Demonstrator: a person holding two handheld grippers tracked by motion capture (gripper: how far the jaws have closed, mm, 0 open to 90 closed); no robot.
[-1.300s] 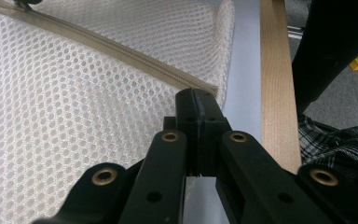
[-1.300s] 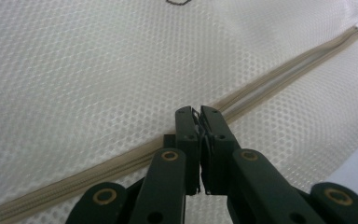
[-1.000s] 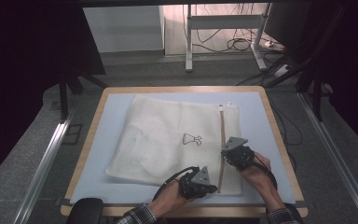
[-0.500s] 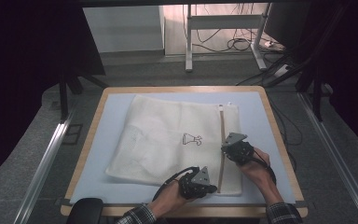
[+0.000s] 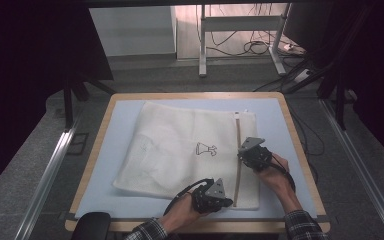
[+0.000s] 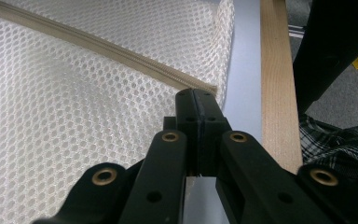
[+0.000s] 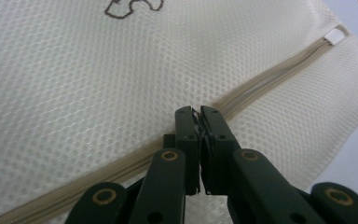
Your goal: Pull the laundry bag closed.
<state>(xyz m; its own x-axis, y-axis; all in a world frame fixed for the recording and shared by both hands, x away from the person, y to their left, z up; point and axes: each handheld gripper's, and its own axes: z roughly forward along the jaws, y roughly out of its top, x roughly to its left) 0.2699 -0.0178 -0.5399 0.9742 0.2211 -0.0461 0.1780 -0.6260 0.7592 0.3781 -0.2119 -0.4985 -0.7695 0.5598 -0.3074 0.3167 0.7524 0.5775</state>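
Note:
A white mesh bag [image 5: 180, 150] lies flat on the blue mat [image 5: 122, 130], with a beige zipper [image 5: 237, 135] running along its right side. At the zipper's near end, my left gripper [image 5: 230, 201] is shut, its tips [image 6: 196, 95] pinching the bag where the zipper [image 6: 121, 53] ends. About halfway up the zipper my right gripper [image 5: 241, 154] is also shut. Its tips [image 7: 196, 112] sit right on the zipper [image 7: 270, 74] with a small bit of it between them. A dark printed figure [image 5: 206, 149] marks the bag's middle.
The mat sits in a wooden-rimmed table [image 5: 190, 95]; its near rim [image 6: 275, 70] passes just beside the left gripper. A white tab [image 7: 334, 35] ends the zipper at the far side. Dark stands and cables surround the table.
The right gripper has crept slightly farther away along the zipper. The left gripper has stayed where it was.

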